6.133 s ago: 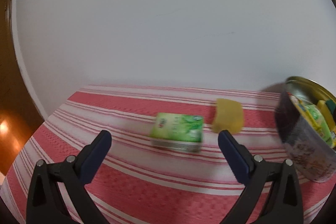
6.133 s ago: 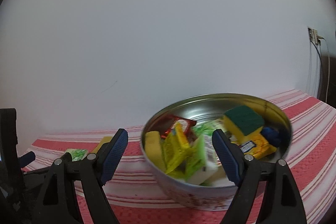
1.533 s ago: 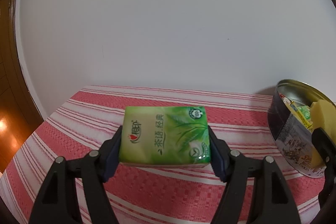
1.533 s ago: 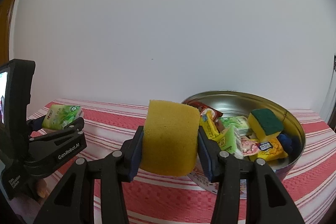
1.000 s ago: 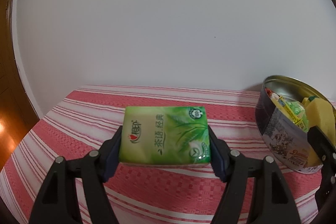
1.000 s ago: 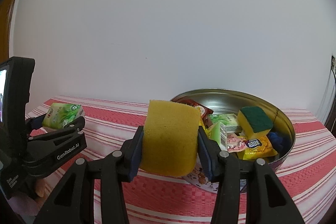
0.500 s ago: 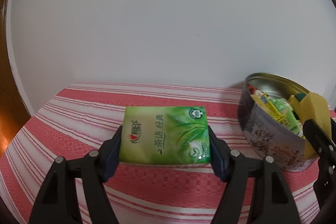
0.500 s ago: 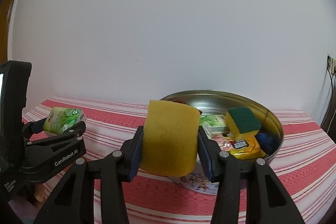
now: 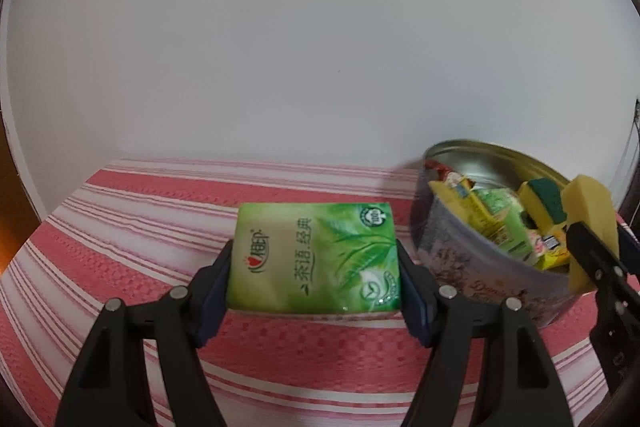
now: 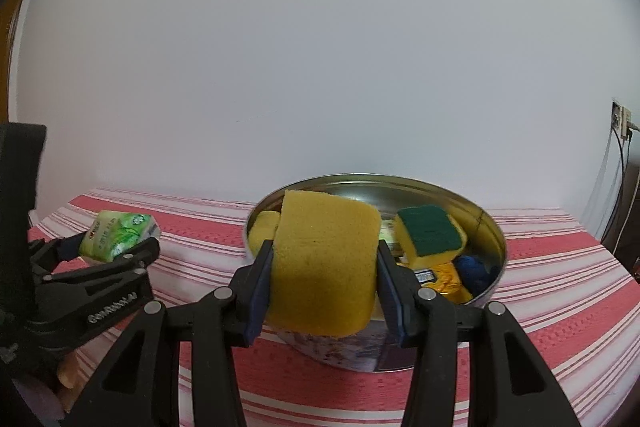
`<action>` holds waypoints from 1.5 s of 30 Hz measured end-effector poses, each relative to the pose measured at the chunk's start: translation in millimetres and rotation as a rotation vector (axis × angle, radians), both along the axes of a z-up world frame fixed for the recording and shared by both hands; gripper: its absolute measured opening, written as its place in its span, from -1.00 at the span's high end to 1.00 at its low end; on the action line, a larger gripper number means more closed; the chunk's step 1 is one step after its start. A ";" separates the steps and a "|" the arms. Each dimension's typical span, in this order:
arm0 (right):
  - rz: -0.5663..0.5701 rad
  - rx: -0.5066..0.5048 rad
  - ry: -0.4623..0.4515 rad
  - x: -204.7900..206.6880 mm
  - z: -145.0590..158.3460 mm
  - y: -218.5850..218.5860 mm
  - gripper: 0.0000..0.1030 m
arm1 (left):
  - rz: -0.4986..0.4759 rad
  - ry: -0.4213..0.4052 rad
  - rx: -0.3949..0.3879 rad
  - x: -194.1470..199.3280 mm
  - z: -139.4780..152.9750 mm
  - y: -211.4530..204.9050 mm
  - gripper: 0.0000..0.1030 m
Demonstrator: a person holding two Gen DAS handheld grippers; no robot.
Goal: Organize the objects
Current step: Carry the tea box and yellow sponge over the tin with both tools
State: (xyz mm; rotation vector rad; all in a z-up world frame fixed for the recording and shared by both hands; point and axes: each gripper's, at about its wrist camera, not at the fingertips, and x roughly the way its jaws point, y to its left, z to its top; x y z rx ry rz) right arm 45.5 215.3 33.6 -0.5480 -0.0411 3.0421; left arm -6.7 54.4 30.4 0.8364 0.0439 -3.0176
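Note:
My left gripper (image 9: 314,267) is shut on a green tissue pack (image 9: 314,255) and holds it above the red striped cloth, just left of the round metal tin (image 9: 460,259). My right gripper (image 10: 324,267) is shut on a plain yellow sponge (image 10: 324,263) and holds it at the near rim of the tin (image 10: 492,227). The tin holds a yellow sponge with a green pad (image 10: 430,235), snack packets and a blue thing. The right gripper with its sponge (image 9: 592,211) shows at the right edge of the left wrist view; the left gripper with its pack (image 10: 118,235) shows at the left of the right wrist view.
A red and white striped cloth (image 9: 120,219) covers the table against a white wall. A wall socket with cables (image 10: 622,123) is at the far right. A wooden floor shows past the table's left edge (image 9: 4,251).
Both grippers have moved right toward the tin with their loads still held. The sponge now stands over the tin's near rim, and the tin has come closer to the tissue pack.

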 end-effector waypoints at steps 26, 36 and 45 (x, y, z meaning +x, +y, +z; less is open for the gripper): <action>-0.196 -0.010 0.048 -40.0 12.7 100.8 0.02 | -0.177 0.056 0.014 -25.0 28.6 111.7 -0.39; -0.241 -0.024 0.025 -72.0 13.7 128.5 0.02 | -0.203 0.015 0.025 -51.3 23.5 134.6 -0.40; -0.236 -0.022 -0.005 -102.3 15.1 136.0 0.02 | -0.197 -0.028 0.011 -81.5 26.4 146.4 -0.40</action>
